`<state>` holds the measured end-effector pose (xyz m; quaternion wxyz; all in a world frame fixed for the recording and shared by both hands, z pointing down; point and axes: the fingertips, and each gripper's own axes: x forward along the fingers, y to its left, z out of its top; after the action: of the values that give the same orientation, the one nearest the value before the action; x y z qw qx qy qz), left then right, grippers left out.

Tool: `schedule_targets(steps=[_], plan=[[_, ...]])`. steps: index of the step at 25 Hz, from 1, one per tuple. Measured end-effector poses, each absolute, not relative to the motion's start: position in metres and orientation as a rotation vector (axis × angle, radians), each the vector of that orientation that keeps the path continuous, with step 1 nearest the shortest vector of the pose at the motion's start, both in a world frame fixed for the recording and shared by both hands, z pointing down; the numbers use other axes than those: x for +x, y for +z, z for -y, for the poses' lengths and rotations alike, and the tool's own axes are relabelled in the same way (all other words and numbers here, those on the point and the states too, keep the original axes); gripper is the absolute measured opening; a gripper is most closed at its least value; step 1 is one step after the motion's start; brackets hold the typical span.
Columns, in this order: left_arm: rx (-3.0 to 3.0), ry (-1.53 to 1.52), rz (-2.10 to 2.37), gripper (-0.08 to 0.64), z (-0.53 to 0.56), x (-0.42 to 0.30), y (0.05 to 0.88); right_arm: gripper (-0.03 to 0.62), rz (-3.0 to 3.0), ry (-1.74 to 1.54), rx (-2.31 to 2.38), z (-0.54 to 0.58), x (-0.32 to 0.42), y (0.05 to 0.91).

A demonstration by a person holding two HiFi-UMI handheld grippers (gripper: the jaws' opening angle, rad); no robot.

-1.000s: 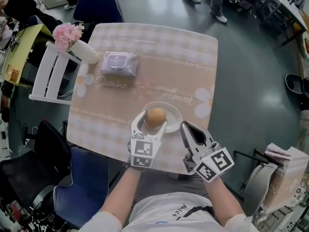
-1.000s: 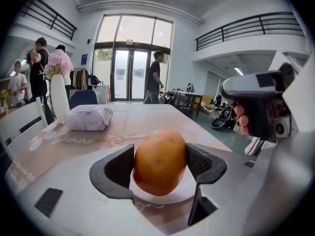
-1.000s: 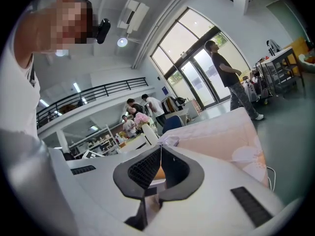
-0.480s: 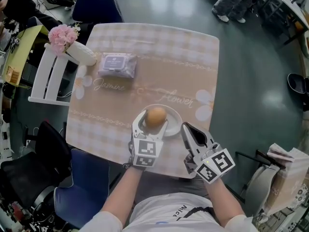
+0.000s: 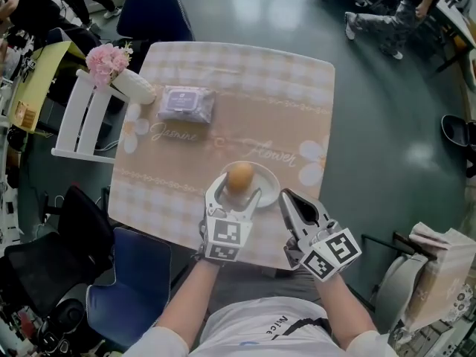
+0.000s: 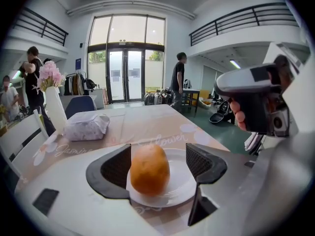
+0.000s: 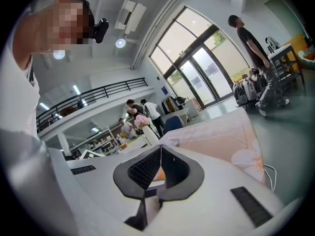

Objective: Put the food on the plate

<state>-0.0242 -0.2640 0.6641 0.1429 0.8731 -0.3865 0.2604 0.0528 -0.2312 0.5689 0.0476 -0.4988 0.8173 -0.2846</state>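
L gripper (image 5: 236, 192): jaws wide apart either side of food, not squeezing it.
R gripper (image 5: 288, 196): jaws pressed together, nothing btwn; at plate's 4 o'clock.
Food (image 5: 239, 178): tan, egg-shaped, upright on white plate (image 5: 272, 187), table (image 5: 253, 103) 6 o'clock side.
Wipes pack (image 5: 186, 103): plate's 11 o'clock, well apart.

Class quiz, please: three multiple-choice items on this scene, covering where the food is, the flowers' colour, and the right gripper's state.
1. Where does the food lie? A in a bowl; B on the white plate; C in a pan.
2. What colour are the flowers in the vase? A blue; B yellow; C pink.
3. How is the right gripper set? A shut, empty; B wide apart; C clamped on a spoon.
B: it rests on the plate. C: the blooms are pink. A: its own view shows the pads meeting, nothing between.
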Motion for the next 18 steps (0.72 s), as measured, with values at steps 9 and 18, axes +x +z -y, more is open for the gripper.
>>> schedule_targets(steps=[9, 18], plan=[[2.539, 0.659, 1.097, 0.328, 0.239, -0.025, 0.592, 0.017, -2.507, -0.856, -1.505, 0.217, 0.042, 0.522], [2.566, 0.435, 1.158, 0.155, 0.218, -0.035, 0.504, 0.017, -2.535, -0.777, -1.476, 0.202, 0.030, 0.471]])
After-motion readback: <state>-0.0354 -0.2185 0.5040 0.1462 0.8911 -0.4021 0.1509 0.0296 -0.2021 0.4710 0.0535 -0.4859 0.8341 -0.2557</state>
